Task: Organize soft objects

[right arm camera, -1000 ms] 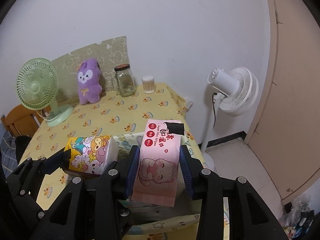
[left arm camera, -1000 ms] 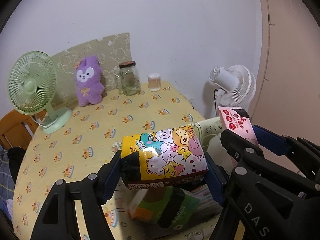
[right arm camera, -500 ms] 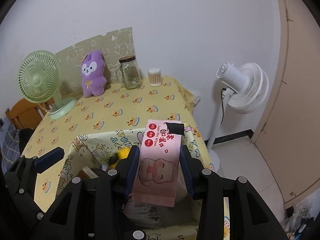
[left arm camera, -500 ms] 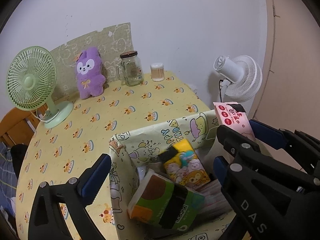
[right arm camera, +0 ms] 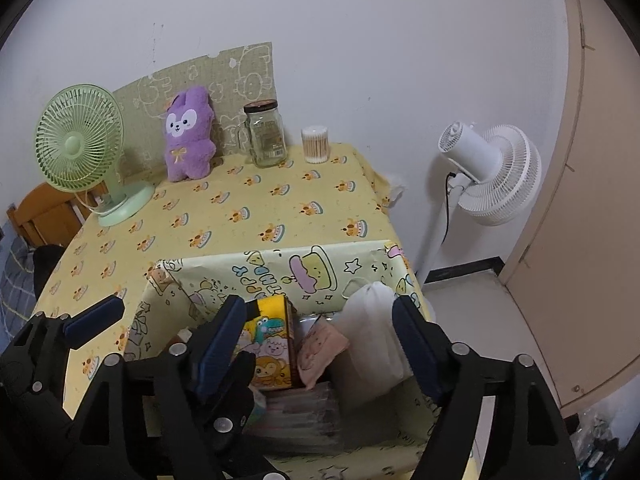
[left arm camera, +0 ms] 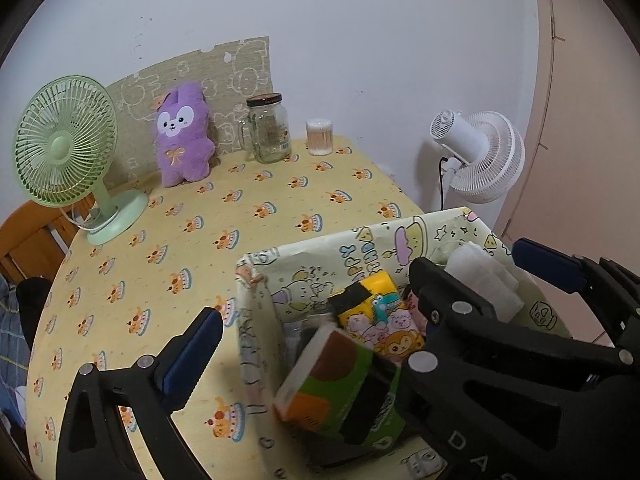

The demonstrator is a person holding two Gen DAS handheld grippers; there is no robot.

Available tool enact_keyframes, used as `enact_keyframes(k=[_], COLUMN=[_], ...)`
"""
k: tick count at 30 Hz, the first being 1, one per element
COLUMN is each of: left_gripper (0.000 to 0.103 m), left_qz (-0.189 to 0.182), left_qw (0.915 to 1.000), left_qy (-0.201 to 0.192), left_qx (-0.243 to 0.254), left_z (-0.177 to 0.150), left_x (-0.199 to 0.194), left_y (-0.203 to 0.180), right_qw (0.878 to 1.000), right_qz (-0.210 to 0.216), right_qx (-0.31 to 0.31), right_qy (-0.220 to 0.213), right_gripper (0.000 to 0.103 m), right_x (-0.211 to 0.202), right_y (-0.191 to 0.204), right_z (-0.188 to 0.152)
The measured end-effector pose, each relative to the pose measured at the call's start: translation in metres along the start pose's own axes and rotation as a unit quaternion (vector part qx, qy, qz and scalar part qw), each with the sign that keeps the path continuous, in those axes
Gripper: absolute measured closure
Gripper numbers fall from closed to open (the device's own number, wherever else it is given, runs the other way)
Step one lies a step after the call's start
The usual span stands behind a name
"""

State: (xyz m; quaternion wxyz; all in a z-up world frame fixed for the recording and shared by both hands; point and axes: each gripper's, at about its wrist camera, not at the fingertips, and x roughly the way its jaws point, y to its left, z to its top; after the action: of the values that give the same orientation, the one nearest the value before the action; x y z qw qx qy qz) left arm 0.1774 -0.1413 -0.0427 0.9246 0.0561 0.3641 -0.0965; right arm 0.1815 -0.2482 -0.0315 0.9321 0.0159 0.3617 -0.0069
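A cartoon-print storage box sits at the near right corner of the table. Inside it lie a yellow cartoon tissue pack, a green and orange pack, a pink wipes pack and a white pack. My left gripper hangs open and wide above the box's left part, holding nothing. Over the right part, the jaws of my right gripper are opening; the pink pack lies loose below them. A purple plush leans against the back wall.
The table wears a yellow cloth. At the back stand a green desk fan, a glass jar and a cotton-swab tub. A white standing fan is on the floor to the right; a wooden chair is on the left.
My left gripper opened and the yellow pack dropped into the box. Then my right gripper's jaws spread and the pink wipes pack fell into the box beside it.
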Motion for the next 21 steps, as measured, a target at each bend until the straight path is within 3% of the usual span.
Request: enact_keyframes(k=[10,21], left_gripper=[0.0,0.0], left_qz=[-0.005,0.011], left_qw=[0.9997,0.9985], left_qy=[-0.022,-0.053], left_qx=[0.012,-0.002], left_z=[-0.012,-0.028], left_x=[-0.029,-0.082], left_y=[0.019,0.052], right_qw=[0.999,0.998], right_qz=[-0.008,-0.009], right_qx=[0.026,0.01], right_qy=[-0.021,-0.054], right_gripper=[0.013,0.006], right_x=[-0.029,-0.078], right_y=[0.021,0.063], right_z=[-0.011,-0.019])
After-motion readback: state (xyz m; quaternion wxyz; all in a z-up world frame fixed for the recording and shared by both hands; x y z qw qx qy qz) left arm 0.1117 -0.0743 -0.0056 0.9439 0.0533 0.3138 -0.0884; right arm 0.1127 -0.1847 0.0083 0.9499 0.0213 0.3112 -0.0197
